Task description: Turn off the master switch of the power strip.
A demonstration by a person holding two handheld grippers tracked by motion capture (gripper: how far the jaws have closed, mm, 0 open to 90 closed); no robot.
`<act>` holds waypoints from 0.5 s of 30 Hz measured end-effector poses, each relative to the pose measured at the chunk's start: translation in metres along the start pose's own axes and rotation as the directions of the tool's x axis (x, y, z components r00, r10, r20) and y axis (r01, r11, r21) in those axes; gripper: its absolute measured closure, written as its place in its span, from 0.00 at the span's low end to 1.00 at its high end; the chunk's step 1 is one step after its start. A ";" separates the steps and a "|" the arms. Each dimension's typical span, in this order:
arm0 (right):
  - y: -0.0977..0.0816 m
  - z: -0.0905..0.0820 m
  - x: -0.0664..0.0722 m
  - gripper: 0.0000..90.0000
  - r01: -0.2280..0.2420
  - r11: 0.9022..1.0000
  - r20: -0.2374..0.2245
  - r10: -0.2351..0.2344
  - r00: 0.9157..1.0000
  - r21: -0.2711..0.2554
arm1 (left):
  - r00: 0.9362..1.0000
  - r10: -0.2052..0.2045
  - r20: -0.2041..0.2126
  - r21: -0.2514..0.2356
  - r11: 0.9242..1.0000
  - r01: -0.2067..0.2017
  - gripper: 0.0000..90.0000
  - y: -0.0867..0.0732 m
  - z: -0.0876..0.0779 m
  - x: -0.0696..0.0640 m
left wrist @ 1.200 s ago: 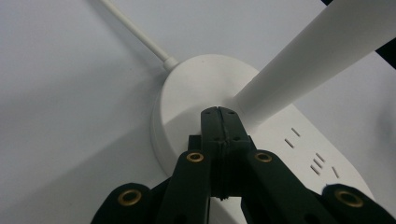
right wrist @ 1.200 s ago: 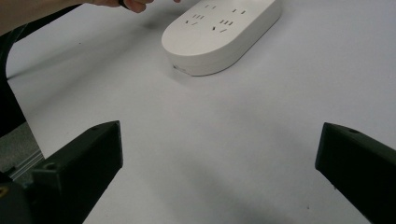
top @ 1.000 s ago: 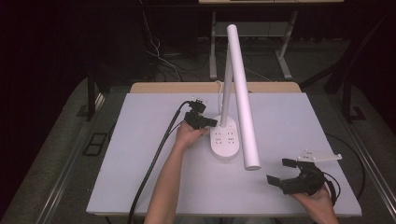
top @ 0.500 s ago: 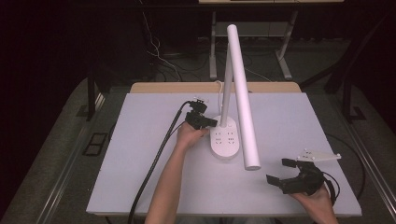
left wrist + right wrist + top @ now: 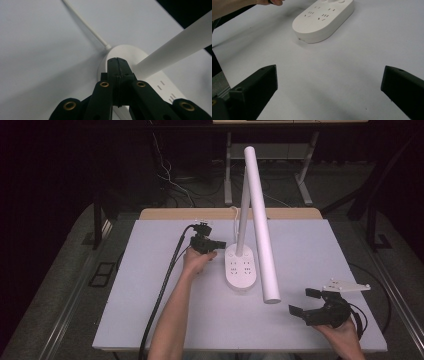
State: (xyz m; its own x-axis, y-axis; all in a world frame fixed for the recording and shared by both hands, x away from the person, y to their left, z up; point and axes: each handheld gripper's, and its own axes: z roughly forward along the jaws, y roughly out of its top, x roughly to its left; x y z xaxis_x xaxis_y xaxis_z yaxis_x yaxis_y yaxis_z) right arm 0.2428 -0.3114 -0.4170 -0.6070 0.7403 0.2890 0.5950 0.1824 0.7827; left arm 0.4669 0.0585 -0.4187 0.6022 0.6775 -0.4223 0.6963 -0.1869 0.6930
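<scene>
I have the left gripper (image 5: 216, 244) with its jaws pressed fully together, nothing between them, and their joined tips sit at the near rim of the lamp base (image 5: 240, 268). In the left gripper view the tips (image 5: 116, 65) rest at the rounded end of that white oval base, with the lamp's post (image 5: 175, 47) rising just right of the jaws and a thin white cord (image 5: 85, 25) running away ahead and to their left. Whether the tips actually touch the base I cannot tell.

The right gripper (image 5: 303, 302) has its jaws spread wide and holds nothing. In the right gripper view the base (image 5: 324, 20) lies well ahead of the jaws and slightly left of their midline, its socket holes facing up. Between the jaws and the base there is only bare counter (image 5: 352, 75), so that approach is open.

From the high view the lamp's long white head (image 5: 261, 225) slants over the base, and its lower end hangs ahead of the right jaws, near them. The counter's front edge is close behind the right gripper, and its right edge lies just beyond the gripper's outer side. The left jaws have broad bare counter on their left, out to the far edge.
</scene>
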 end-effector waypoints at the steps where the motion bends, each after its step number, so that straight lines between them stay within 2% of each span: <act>1: 0.000 0.000 0.000 0.00 -0.002 1.000 0.000 0.002 1.000 0.001 | 1.000 -0.002 0.008 -0.012 1.000 0.002 1.00 0.001 -0.004 0.001; 4: 0.000 0.000 0.001 0.00 0.001 1.000 0.003 -0.001 1.000 -0.001 | 1.000 0.005 0.013 -0.052 0.999 -0.005 1.00 0.002 -0.018 0.005; 15: 0.000 0.003 0.003 0.00 0.010 1.000 -0.003 -0.010 1.000 0.013 | 0.999 0.029 0.014 -0.098 0.995 -0.027 1.00 0.002 -0.049 0.009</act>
State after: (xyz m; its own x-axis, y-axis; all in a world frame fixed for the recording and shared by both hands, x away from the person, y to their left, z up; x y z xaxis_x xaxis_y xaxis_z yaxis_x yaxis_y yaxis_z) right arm 0.2429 -0.3071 -0.4174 -0.6142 0.7368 0.2827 0.5956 0.1978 0.7786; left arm 0.4543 0.0989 -0.3921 0.6274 0.6619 -0.4102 0.6381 -0.1351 0.7580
